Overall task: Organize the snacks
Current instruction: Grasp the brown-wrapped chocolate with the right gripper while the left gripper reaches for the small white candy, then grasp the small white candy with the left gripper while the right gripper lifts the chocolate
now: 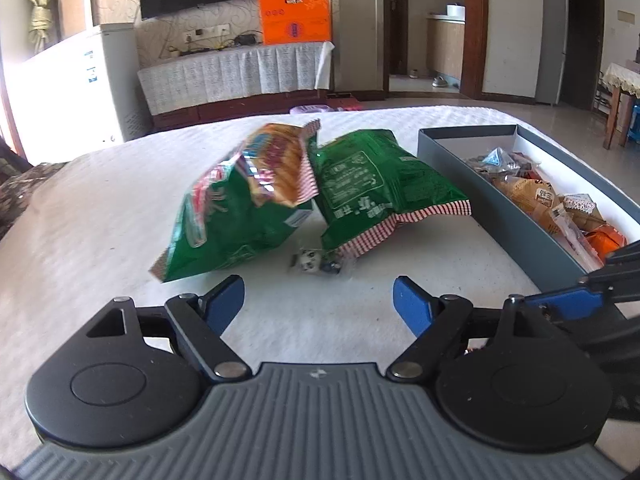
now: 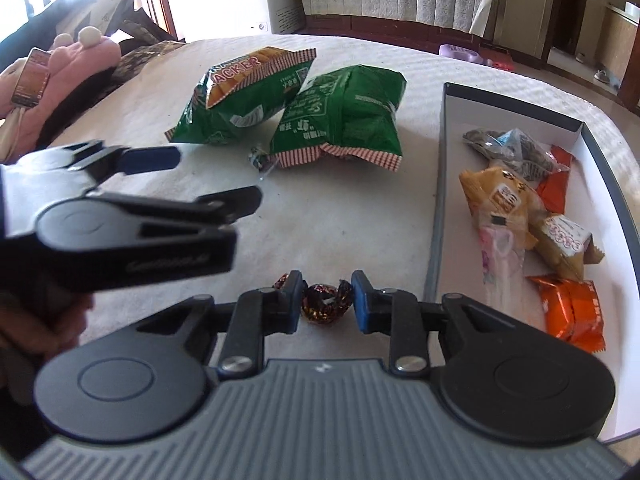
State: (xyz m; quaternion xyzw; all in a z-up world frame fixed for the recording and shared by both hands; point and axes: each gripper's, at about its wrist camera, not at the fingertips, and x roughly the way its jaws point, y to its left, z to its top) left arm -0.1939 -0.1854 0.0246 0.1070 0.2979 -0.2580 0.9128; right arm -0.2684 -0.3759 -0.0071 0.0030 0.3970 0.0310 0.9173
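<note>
The right hand-held gripper (image 2: pixel 326 306) hangs low over the white-covered worktop (image 2: pixel 340 220), its blue pads (image 2: pixel 362 308) drawn in against a dark foil-wrapped candy (image 2: pixel 325 304), grasping it just left of the grey box (image 2: pixel 438 200). The box sits along the right side of the worktop, and in it lie orange packets (image 2: pixel 572 308), tan wrapped snacks (image 2: pixel 500 196) and a pinkish clear one. The left hand-held gripper (image 1: pixel 319 304) is released, its fingers spread wide with nothing between them. Beyond it two green cracker bags (image 1: pixel 240 204) lean against each other mid-worktop, and a small dark-and-white candy (image 1: pixel 310 262) lies just before them. An orange carton (image 1: pixel 294 14) stands on the far cabinet.
</note>
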